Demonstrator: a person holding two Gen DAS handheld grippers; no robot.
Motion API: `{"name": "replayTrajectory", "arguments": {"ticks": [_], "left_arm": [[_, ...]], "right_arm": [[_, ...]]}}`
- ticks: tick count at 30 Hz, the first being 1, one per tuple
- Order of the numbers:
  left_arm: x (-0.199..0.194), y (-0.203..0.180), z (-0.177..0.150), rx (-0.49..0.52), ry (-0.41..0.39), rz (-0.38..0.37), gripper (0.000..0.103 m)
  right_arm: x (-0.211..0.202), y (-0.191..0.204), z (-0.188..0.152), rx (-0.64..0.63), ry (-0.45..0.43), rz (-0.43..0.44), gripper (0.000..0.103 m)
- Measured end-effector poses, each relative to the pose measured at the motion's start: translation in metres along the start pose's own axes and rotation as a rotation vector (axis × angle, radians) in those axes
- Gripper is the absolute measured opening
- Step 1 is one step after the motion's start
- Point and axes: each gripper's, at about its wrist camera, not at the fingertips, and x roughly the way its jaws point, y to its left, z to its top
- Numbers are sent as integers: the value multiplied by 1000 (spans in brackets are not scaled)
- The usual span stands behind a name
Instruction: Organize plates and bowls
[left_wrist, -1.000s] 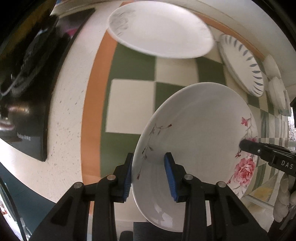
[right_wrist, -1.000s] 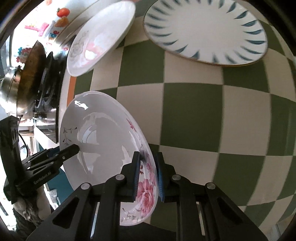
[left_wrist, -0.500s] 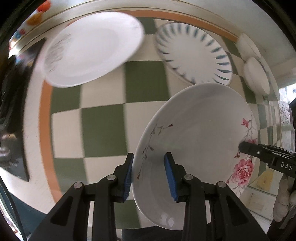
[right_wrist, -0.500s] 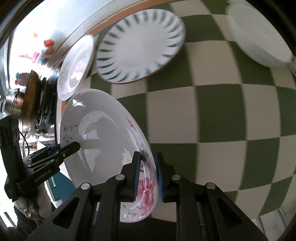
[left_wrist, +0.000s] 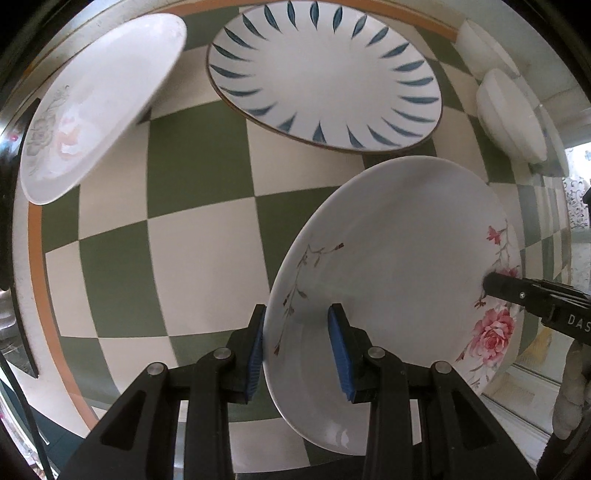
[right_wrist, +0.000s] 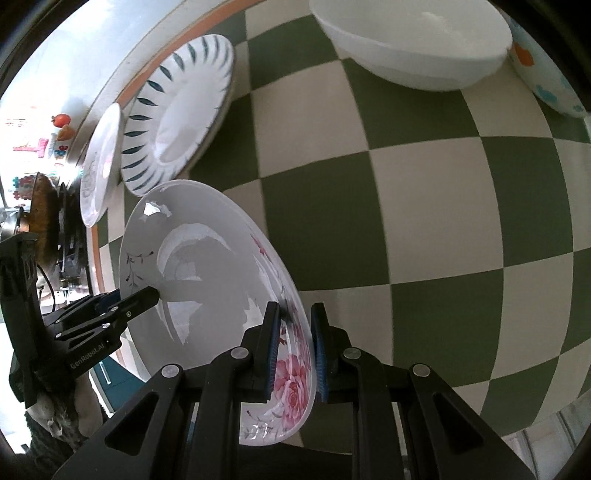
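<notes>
A white plate with pink roses (left_wrist: 399, 266) is held above the checkered cloth by both grippers. My left gripper (left_wrist: 295, 328) is shut on its near rim. My right gripper (right_wrist: 293, 325) is shut on the opposite rim by the rose print (right_wrist: 291, 384). The rose plate (right_wrist: 199, 280) also fills the lower left of the right wrist view. A blue-leaf plate (left_wrist: 325, 74) lies on the cloth ahead. A pale floral plate (left_wrist: 96, 99) lies to its left. White bowls (left_wrist: 509, 114) stand at the right.
A green and cream checkered cloth (left_wrist: 207, 251) with an orange border covers the counter. A large white bowl (right_wrist: 413, 40) and a dotted bowl (right_wrist: 546, 66) stand at the far end in the right wrist view. A stove with a pan (right_wrist: 40, 210) is at the left.
Both grippers have carried the rose plate to the right along the counter. The blue-leaf plate and white bowls have come nearer in view; the stove has slid off left.
</notes>
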Motion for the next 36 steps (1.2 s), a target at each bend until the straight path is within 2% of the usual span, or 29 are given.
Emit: {"name": "replayTrajectory", "arguments": {"ticks": [7,10,13,17,20,21,22,24,26,29,36], "left_arm": [[5,-10,12,-9,-11,35,30],[1,-14,5,-36,-11,35,30],[-26,-6,-3,-94,-65,58,30],[-91,23,-8,-203,-202,73,31],[-134,55,-4,-283,-301,94,33],[-141,70,-1,-310,-318,99,35],[-145,83,2,-339,-331,104,36],[-148,108,9,-392,-338,112,36],[-139,132,18,-438,-331,108,36],[-114,171,30,-504,-288,89,36],[-60,226,63,-520,-207,64,36]], "right_arm": [[6,-9,2,-15,26,8,19],[6,-16,5,-1,39,37,20],[-5,-21,7,7,33,41,20],[-51,-9,5,-61,-73,-18,20],[-90,25,4,-174,-157,-14,25],[-99,38,6,-209,-178,-6,32],[-105,50,8,-236,-191,6,42],[-115,84,19,-284,-204,63,55],[-113,116,38,-306,-187,133,57],[-93,160,79,-334,-163,182,57],[4,240,180,-345,-77,121,57]]}}
